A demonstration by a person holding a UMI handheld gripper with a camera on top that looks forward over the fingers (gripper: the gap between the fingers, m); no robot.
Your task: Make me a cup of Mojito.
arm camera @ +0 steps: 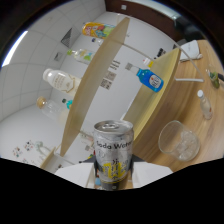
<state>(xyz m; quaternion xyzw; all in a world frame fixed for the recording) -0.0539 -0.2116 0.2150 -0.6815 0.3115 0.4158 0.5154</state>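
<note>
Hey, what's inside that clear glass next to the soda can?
The clear glass holds what look like ice cubes; any liquid can't be made out. It stands on the wooden table, beside the soda water can in the gripper.

table (pixel 187 95): light wood grain, tilted in view | on it: clear glass (pixel 179 139) holding ice, small clear bottle (pixel 204 104) further along, white straw-like stick (pixel 189 79) | wooden shelf (pixel 102 70): white bottle (pixel 61 80), blue-labelled bottle (pixel 150 78), yellow packet (pixel 97 30)

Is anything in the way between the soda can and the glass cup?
Nothing visible. The soda water can sits between the gripper fingers, and the glass with ice stands beside it on the wooden table, with only bare tabletop between them.
</note>
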